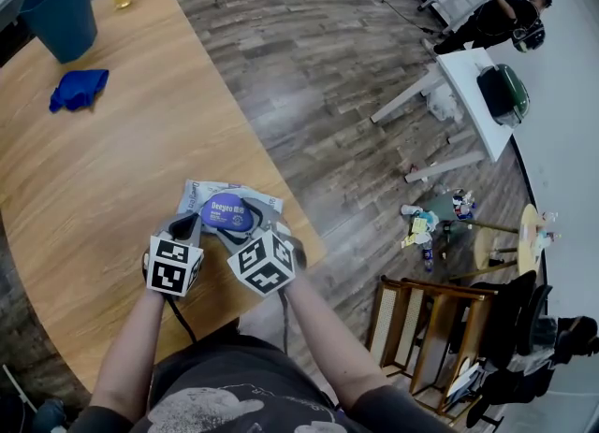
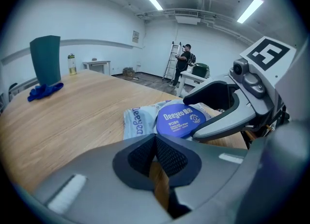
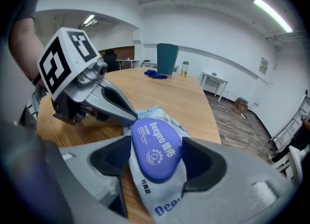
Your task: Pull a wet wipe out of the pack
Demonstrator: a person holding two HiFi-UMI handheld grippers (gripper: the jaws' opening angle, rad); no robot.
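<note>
Pack (image 1: 208,194): crinkly film, glossy oval blue lid (image 3: 155,153), flat on woodgrain table (image 1: 112,169). Right gripper (image 3: 158,161) apart, astride lid. Left gripper (image 2: 156,156) together, empty, at pack's 8 o'clock.

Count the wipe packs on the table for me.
1. The pack lies at the table's near edge, between the right gripper's open jaws. No other pack shows.
</note>
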